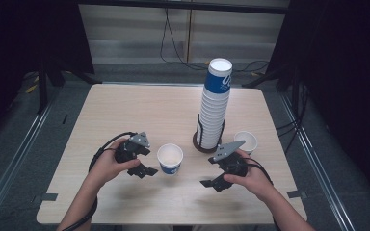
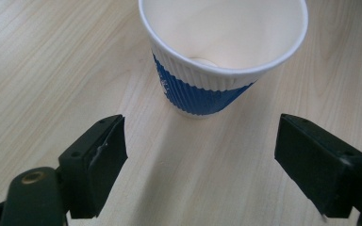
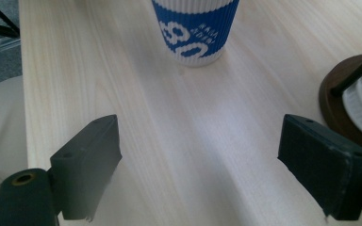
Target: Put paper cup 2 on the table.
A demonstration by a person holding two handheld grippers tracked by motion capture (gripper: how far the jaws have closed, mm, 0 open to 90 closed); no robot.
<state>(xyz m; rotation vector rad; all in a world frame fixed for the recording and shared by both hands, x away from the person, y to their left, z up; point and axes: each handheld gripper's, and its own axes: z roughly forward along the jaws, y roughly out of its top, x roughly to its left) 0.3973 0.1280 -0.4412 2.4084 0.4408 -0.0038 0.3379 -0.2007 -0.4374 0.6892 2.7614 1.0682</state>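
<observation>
From above: paper cup [image 1: 170,158] upright on the table [image 1: 125,110], just beside the left gripper [image 1: 146,170], jaws spread and empty; right gripper [image 1: 212,184] near, likewise spread; tall cup stack [image 1: 215,103] in a holder [image 1: 204,144] behind. Along the left gripper [image 2: 200,155]: cup [image 2: 221,56] just ahead, untouched. Along the right gripper [image 3: 200,165]: cup [image 3: 195,30] farther off, jaws wide.

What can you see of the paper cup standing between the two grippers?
The paper cup is white with a ribbed wall and a blue band bearing white print. It stands upright and open on the wooden table, and looks empty. The left gripper points at it with open jaws. Nothing touches it.
</observation>
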